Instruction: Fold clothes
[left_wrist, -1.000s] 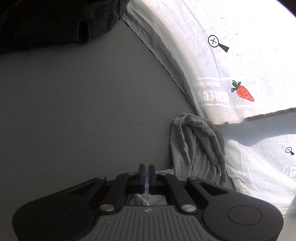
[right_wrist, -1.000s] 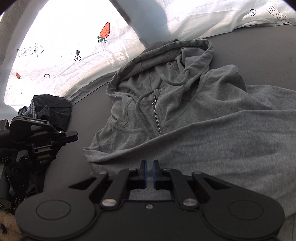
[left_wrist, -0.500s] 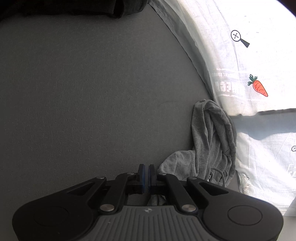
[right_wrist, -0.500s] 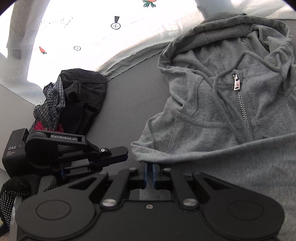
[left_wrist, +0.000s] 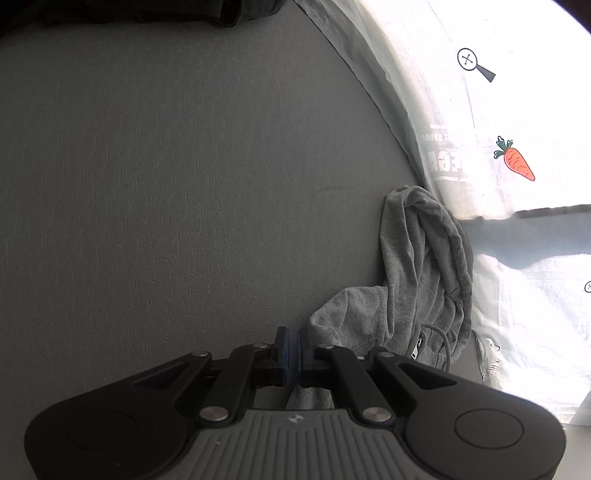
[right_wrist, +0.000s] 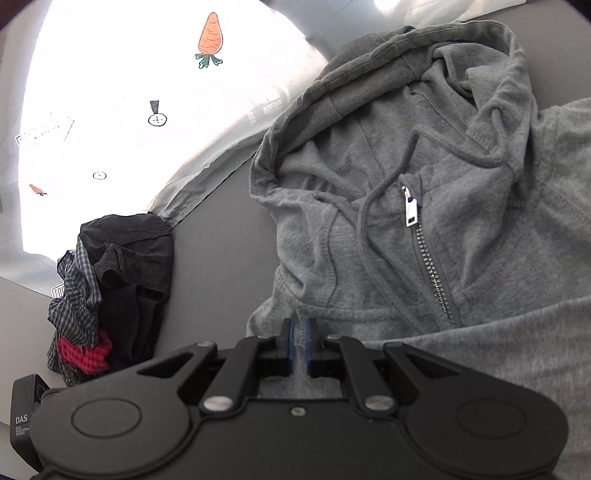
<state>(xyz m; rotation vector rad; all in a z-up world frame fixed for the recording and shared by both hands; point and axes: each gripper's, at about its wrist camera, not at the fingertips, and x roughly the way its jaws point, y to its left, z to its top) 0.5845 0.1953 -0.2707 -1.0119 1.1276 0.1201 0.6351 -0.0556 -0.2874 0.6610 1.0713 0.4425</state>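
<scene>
The grey hoodie fills most of what I see through the right wrist camera — it lies front up on the dark grey table, hood toward the white printed sheet, with a fold of its own grey fabric lying across the lower body. From the left wrist camera I get only its bunched hood and shoulder, at the table's far edge against that same sheet with its carrot print.

Off to the hoodie's left, well apart from it, I see a heap of other clothes — dark garments, a checked shirt and a bit of red.

My right gripper has its fingers pinched on the hoodie's edge near the shoulder; grey cloth shows between the blue pads. My left gripper has its pads pressed together just beside the hoodie's bunched fabric, and grey cloth shows below the fingers, so it appears clamped on the hoodie too.

On the hoodie's chest the zipper pull lies at the top of the closed zip, with the drawstring looping down beside it.
</scene>
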